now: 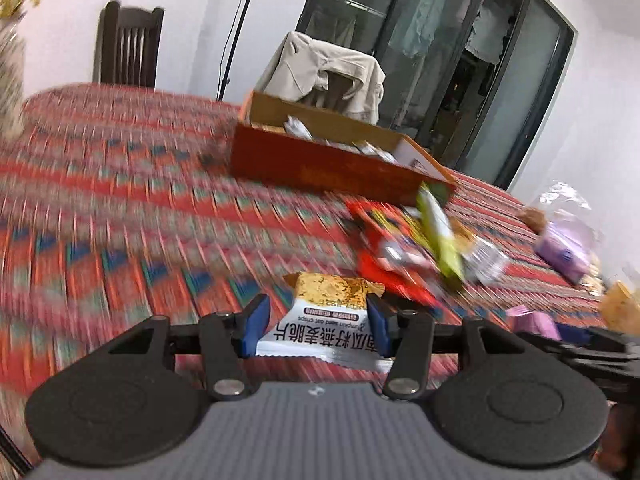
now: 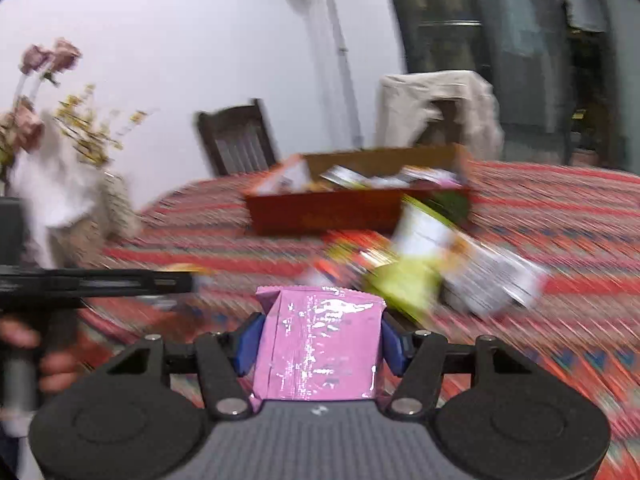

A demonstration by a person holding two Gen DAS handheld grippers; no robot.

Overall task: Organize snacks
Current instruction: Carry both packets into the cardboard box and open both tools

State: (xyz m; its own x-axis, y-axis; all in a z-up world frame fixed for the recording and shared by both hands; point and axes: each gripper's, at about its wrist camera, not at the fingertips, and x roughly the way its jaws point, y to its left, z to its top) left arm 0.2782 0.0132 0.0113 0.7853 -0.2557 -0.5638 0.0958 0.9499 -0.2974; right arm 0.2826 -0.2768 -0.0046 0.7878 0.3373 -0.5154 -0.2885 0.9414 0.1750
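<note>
Snack packets were clamped in both tools: the left gripper [image 1: 316, 326] held a white oat-crisp packet [image 1: 326, 320] between closed jaws, and the right gripper [image 2: 320, 340] pinched a pink packet [image 2: 320, 344]. Beyond them, a loose pile of snacks [image 1: 424, 240] lay on the patterned tablecloth [image 1: 120, 200] just before the orange box [image 1: 332, 160], near the table's far edge. Only the right view showed the flowers [image 2: 48, 80]; only the left showed a purple pack [image 1: 564, 248] toward the right edge.
</note>
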